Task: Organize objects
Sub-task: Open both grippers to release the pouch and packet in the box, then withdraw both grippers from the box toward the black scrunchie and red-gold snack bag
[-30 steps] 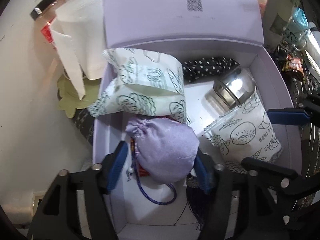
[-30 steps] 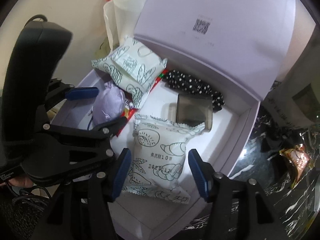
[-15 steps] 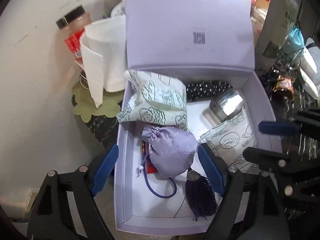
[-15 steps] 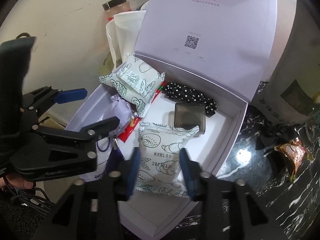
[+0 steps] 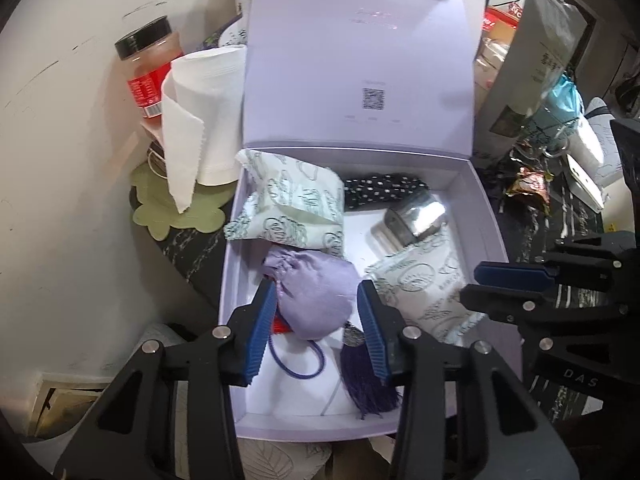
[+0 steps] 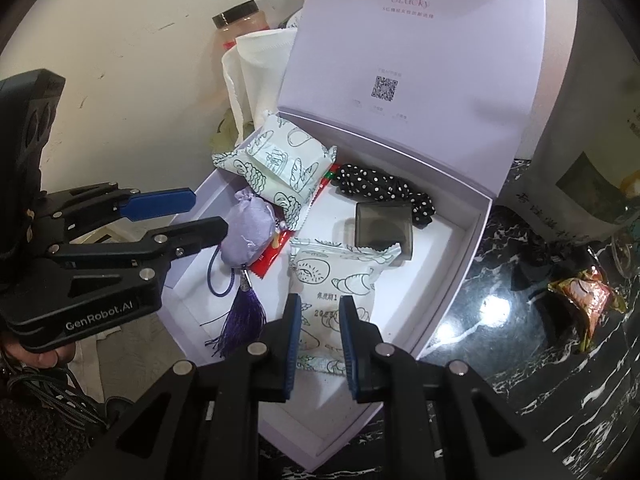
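Observation:
An open lilac gift box (image 5: pixel 486 216) (image 6: pixel 476 224) holds a lilac drawstring pouch (image 5: pixel 316 292) (image 6: pixel 248 234) with a purple tassel (image 5: pixel 366 384), two printed snack packets (image 5: pixel 292 210) (image 6: pixel 334 284), a black polka-dot cloth (image 5: pixel 380 192) (image 6: pixel 380 186) and a small smoky case (image 5: pixel 414 220) (image 6: pixel 384 226). My left gripper (image 5: pixel 318 334) (image 6: pixel 192 216) is open, jaws on either side of the pouch, raised above the box. My right gripper (image 6: pixel 320 338) is partly open and empty, above the near snack packet. Its blue pad (image 5: pixel 516 274) shows in the left wrist view.
A paper towel roll (image 5: pixel 204 120) on a green mat (image 5: pixel 176 210) and a red-labelled jar (image 5: pixel 150 68) stand left of the box by the wall. A grey bag (image 6: pixel 592 128) and a candy wrapper (image 6: pixel 588 296) sit on the black marble counter at right.
Both grippers have pulled back and up from the box. The left one opened off the pouch, then narrowed around it. The right gripper's jaws have narrowed while empty.

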The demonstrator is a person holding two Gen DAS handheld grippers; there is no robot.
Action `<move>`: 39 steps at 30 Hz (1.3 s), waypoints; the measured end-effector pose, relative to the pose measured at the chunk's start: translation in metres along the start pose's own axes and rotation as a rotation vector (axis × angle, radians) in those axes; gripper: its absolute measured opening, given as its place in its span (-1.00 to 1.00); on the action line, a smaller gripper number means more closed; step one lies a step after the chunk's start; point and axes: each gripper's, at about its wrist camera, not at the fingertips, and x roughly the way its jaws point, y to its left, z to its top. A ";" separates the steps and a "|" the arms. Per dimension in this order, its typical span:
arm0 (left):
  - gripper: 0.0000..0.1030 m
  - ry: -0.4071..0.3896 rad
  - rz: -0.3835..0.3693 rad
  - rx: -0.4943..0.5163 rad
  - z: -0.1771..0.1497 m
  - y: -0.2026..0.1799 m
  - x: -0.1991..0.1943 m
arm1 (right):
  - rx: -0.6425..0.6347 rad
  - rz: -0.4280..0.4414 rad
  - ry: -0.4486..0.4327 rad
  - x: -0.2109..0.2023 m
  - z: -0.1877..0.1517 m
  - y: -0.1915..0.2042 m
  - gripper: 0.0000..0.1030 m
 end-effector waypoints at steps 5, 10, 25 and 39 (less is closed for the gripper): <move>-0.21 -0.003 0.007 0.016 0.003 -0.014 -0.010 | 0.029 -0.001 -0.012 -0.016 -0.006 -0.007 -0.64; -0.21 -0.010 -0.010 0.029 0.005 -0.033 -0.022 | 0.054 -0.018 -0.035 -0.038 -0.016 -0.019 -0.64; -0.21 0.005 -0.068 0.091 0.000 -0.128 -0.037 | 0.124 -0.103 -0.067 -0.116 -0.075 -0.078 -0.63; 0.24 -0.006 -0.043 0.174 -0.013 -0.231 -0.053 | 0.171 -0.171 -0.107 -0.169 -0.137 -0.133 0.08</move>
